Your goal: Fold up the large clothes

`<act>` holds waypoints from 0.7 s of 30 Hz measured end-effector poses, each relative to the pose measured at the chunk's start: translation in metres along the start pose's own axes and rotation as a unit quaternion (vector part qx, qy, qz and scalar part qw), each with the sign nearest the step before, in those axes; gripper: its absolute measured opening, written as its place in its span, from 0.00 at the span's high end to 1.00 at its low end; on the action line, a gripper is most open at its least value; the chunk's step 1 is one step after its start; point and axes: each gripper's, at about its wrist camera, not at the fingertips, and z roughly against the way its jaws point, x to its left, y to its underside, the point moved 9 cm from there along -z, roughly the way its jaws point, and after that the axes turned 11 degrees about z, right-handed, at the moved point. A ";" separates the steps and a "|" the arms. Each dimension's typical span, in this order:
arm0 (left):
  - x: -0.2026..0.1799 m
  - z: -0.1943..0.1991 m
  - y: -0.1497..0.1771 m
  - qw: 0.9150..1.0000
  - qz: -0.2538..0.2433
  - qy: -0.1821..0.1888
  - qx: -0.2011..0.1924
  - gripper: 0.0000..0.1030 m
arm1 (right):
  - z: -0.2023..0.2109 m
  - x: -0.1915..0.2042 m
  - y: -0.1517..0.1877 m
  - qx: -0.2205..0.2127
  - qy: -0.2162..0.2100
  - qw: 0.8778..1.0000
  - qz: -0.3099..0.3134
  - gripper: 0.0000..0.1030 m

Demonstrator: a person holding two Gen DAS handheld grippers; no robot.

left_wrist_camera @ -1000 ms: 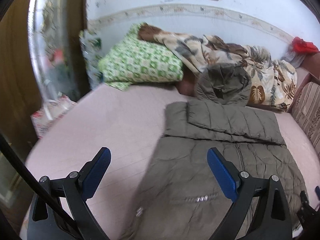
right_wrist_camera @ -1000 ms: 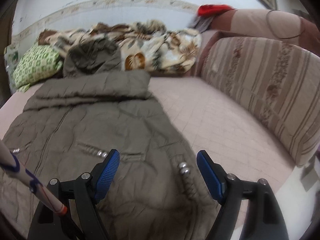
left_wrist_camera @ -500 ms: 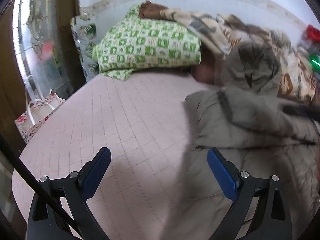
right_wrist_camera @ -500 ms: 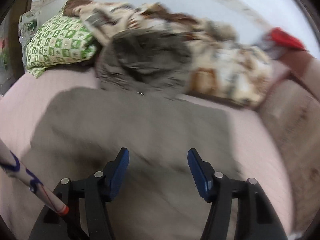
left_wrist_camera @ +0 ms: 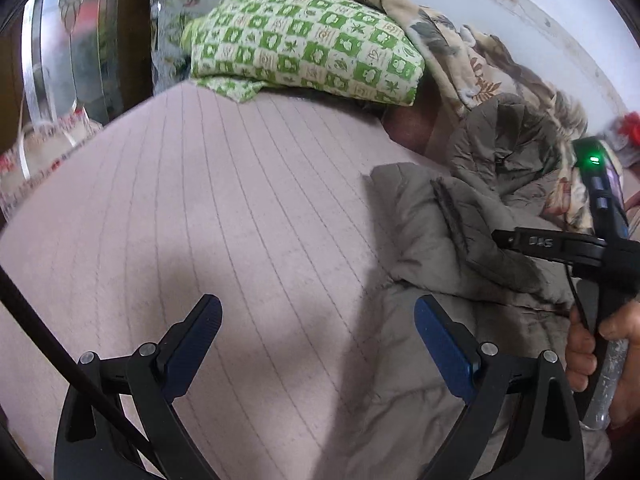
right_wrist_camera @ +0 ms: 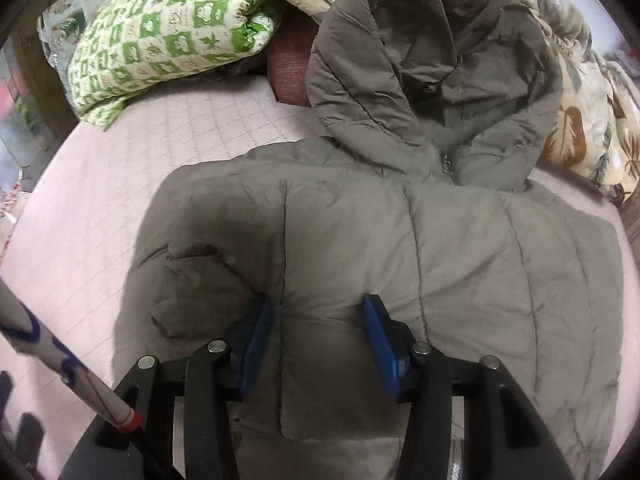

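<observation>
The right tongs (right_wrist_camera: 318, 336) have just been closing on a puffed fold of the olive padded jacket (right_wrist_camera: 460, 240) on the bed (left_wrist_camera: 240, 200) — the blue pads pinch it from both sides, likely to lift that sleeve layer for the next fold. The left tongs (left_wrist_camera: 316, 336) gape apart over bare bedding, with the jacket's edge just to their right. The jacket's lower half lies behind the right tongs — cut off.

Bed with pale pink quilted cover (left_wrist_camera: 248, 184) fills the foreground. Green-and-cream checked pillow (left_wrist_camera: 308, 48) at its head, touching a beige leaf-print blanket (right_wrist_camera: 592, 120). White wall (left_wrist_camera: 560, 12) behind. Dark wooden frame (left_wrist_camera: 136, 28) at left.
</observation>
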 end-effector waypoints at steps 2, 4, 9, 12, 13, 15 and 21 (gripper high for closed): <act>0.000 0.003 0.003 1.000 0.010 0.012 0.002 0.06 | 0.019 -0.004 0.003 -0.010 -0.005 1.000 -0.004 0.48; -0.001 0.007 0.004 0.999 0.024 0.029 0.005 0.06 | 0.039 -0.008 0.004 -0.023 -0.009 1.000 -0.011 0.43; -0.004 0.009 0.006 0.996 0.048 0.066 0.020 0.06 | 0.090 -0.052 -0.028 -0.082 0.041 0.995 -0.031 0.23; -0.007 0.006 0.003 0.996 0.046 0.069 0.016 0.06 | 0.106 -0.087 -0.068 -0.110 0.056 0.989 -0.080 0.16; -0.007 0.006 0.003 0.997 0.044 0.068 0.015 0.06 | 0.108 -0.098 -0.086 -0.121 0.045 0.986 -0.106 0.12; -0.008 0.003 0.002 0.997 0.044 0.066 0.014 0.06 | 0.105 -0.117 -0.117 -0.135 0.014 0.979 -0.155 0.09; -0.007 -0.010 0.002 0.997 0.046 0.061 0.023 0.06 | 0.068 -0.169 -0.191 -0.150 -0.020 0.939 -0.309 0.09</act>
